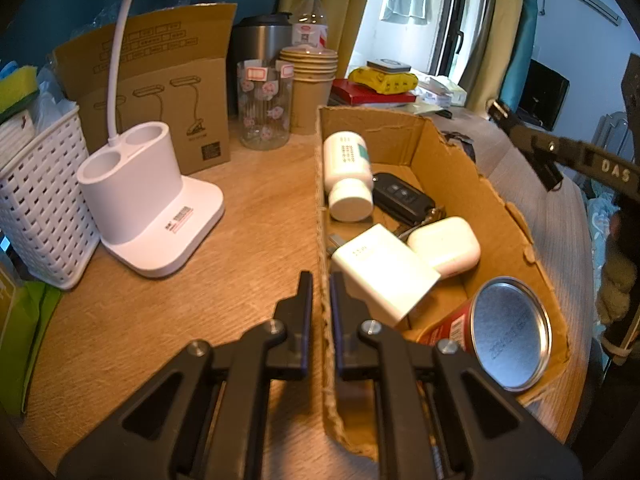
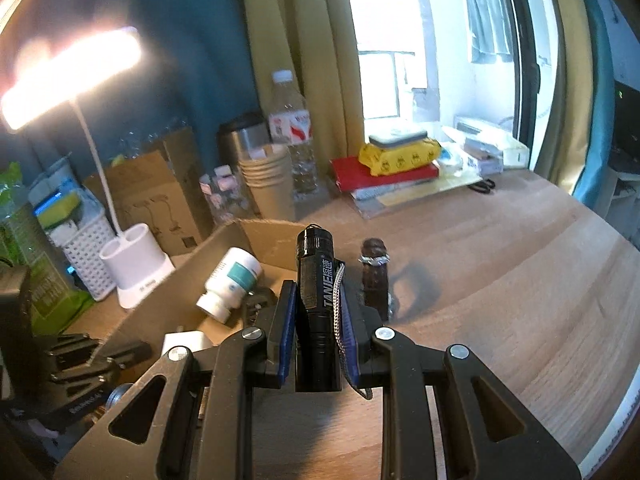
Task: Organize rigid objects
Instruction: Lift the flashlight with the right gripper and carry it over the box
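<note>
In the right wrist view my right gripper [image 2: 318, 296] is shut on a black flashlight [image 2: 315, 256], held above the wooden table with its cord hanging beside it. A brown watch strap [image 2: 375, 276] lies on the table just beyond. In the left wrist view my left gripper [image 1: 322, 288] is shut on the left wall of an open cardboard box [image 1: 460, 168]. Inside the box lie a white pill bottle [image 1: 347, 172], a black car key [image 1: 402, 196], a white earbud case [image 1: 444, 246], a white charger [image 1: 384, 276] and a red can [image 1: 508, 332].
Left of the box stand a white lamp base [image 1: 148, 200] and a white basket [image 1: 40, 204]. A brown carton [image 1: 160, 92], a glass jar [image 1: 264, 104], paper cups [image 1: 310, 80], a steel mug and a water bottle line the back. Books and a yellow packet [image 2: 400, 156] sit by the window.
</note>
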`<state>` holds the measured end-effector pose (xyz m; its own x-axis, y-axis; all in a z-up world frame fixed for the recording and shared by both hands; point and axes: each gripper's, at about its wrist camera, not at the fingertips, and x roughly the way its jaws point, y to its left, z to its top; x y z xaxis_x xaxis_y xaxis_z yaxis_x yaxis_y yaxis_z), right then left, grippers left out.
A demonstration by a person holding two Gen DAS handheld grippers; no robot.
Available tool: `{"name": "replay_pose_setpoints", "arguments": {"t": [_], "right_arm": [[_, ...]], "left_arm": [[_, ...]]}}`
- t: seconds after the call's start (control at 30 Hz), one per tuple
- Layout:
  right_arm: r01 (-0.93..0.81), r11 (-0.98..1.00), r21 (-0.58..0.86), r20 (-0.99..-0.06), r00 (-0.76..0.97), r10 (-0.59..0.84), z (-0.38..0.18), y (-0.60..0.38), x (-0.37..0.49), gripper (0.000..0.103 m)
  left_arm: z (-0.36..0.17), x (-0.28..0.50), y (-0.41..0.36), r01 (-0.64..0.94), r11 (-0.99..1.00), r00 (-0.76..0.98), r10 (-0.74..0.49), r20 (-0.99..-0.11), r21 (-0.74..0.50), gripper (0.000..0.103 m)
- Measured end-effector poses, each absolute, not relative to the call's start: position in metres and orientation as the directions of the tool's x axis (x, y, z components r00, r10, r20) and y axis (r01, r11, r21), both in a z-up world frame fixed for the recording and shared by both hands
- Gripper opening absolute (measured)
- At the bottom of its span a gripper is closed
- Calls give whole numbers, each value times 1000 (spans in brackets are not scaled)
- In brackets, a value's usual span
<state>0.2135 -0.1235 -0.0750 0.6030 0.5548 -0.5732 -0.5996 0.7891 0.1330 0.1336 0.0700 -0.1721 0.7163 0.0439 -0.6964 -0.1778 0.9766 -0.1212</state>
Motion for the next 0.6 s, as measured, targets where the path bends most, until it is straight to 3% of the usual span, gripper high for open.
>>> {"name": "replay_pose_setpoints", "arguments": {"t": [0.6], "right_arm": [[-668, 740, 81, -552, 588, 591, -54, -81, 213, 23]], "left_arm": [[-171, 134, 71, -178, 977, 716, 48, -696, -116, 9]]}}
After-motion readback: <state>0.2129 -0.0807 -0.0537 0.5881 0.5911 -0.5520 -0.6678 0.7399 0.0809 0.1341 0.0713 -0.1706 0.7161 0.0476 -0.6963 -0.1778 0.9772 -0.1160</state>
